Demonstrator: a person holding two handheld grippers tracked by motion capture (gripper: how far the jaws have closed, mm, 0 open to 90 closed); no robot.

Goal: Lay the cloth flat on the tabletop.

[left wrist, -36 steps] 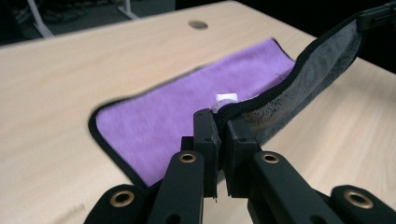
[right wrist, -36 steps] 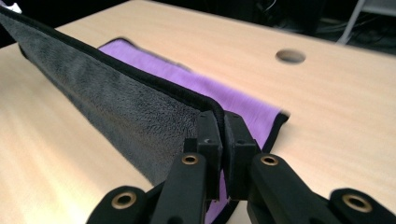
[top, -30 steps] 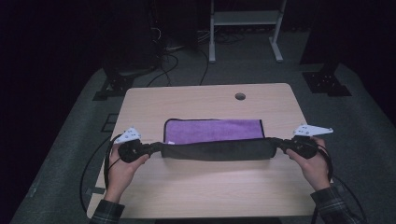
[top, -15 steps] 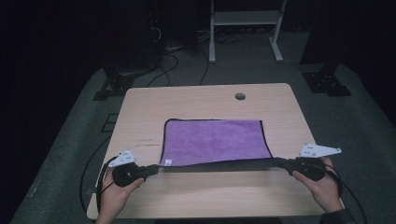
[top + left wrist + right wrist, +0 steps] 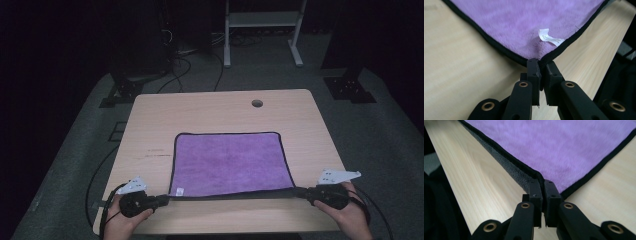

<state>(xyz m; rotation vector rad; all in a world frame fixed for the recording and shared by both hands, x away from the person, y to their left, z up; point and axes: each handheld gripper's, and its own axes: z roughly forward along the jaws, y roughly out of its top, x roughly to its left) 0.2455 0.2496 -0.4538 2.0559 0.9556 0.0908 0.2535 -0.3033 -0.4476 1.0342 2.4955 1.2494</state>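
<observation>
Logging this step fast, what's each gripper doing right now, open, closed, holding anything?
Left gripper: closed, pinching the near left corner of the purple cloth.
Right gripper: closed, pinching the cloth's near right corner.

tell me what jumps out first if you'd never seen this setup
A purple cloth with black trim lies spread flat mid-table, bright against the pale wooden table. The left gripper and the right gripper each pinch one of its near corners, and a small white tag sits by the left one.
</observation>
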